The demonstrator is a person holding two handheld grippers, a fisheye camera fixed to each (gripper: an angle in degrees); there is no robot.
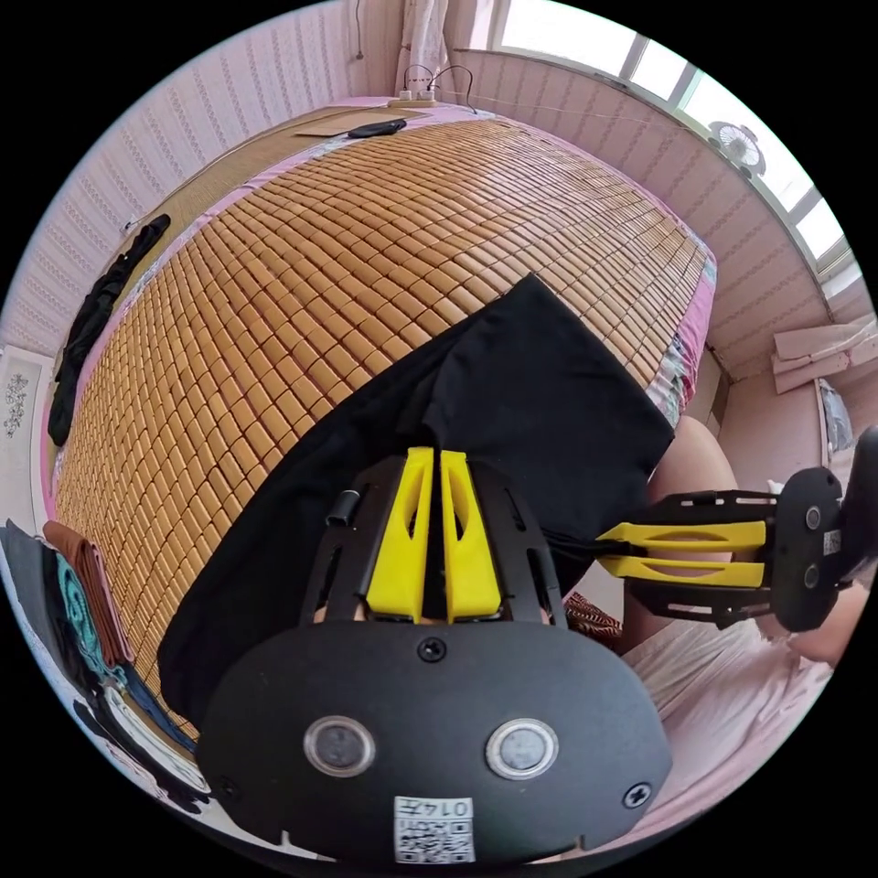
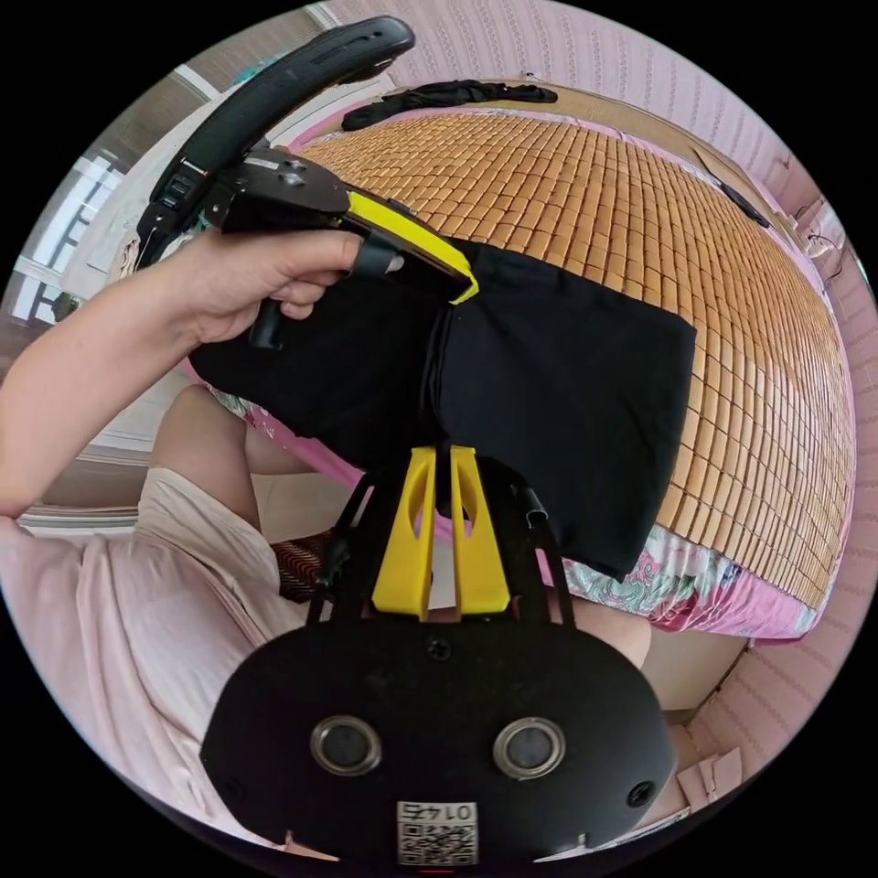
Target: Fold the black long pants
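The left gripper (image 1: 437,457) has its jaws pressed narrow on a fold of the black pants (image 1: 512,402). The right gripper (image 2: 439,455) likewise pinches the pants' near edge. Beyond both jaws the pants lie spread over the bamboo mat (image 1: 302,274) on the bed, one end hanging off the edge.

both cams close, facing pants (image 1: 512,402), shared
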